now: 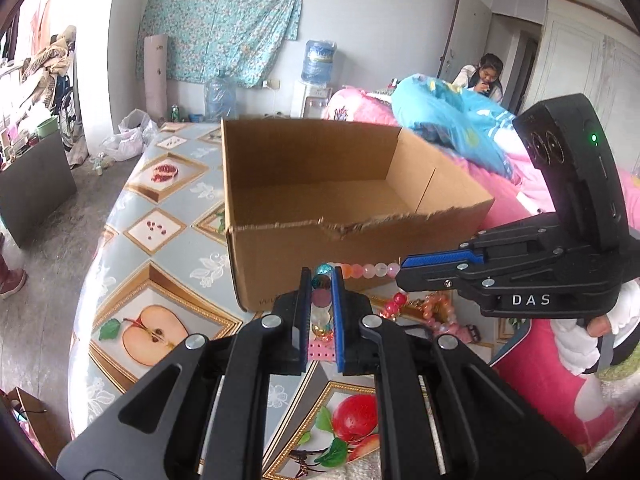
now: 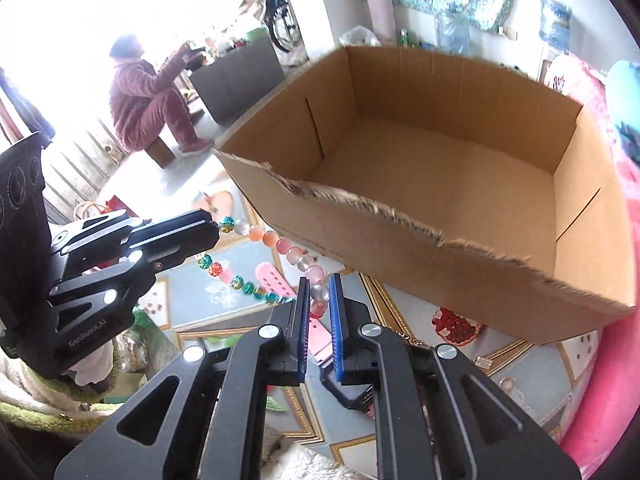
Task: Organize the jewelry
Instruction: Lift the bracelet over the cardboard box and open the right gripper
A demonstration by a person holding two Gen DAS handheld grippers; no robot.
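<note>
Fruit-print table (image 1: 132, 208) holds cardboard box (image 1: 320, 184) behind bead string (image 1: 366, 270)

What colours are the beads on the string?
Pink, clear and sparkly teal beads, with some red; best seen in the right wrist view.

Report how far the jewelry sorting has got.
Done: nothing yet; the cardboard box looks empty. In hand: the left gripper and right gripper are each shut on the bead bracelet, held between them in front of the box. Left: more jewelry lies on the table.
</note>
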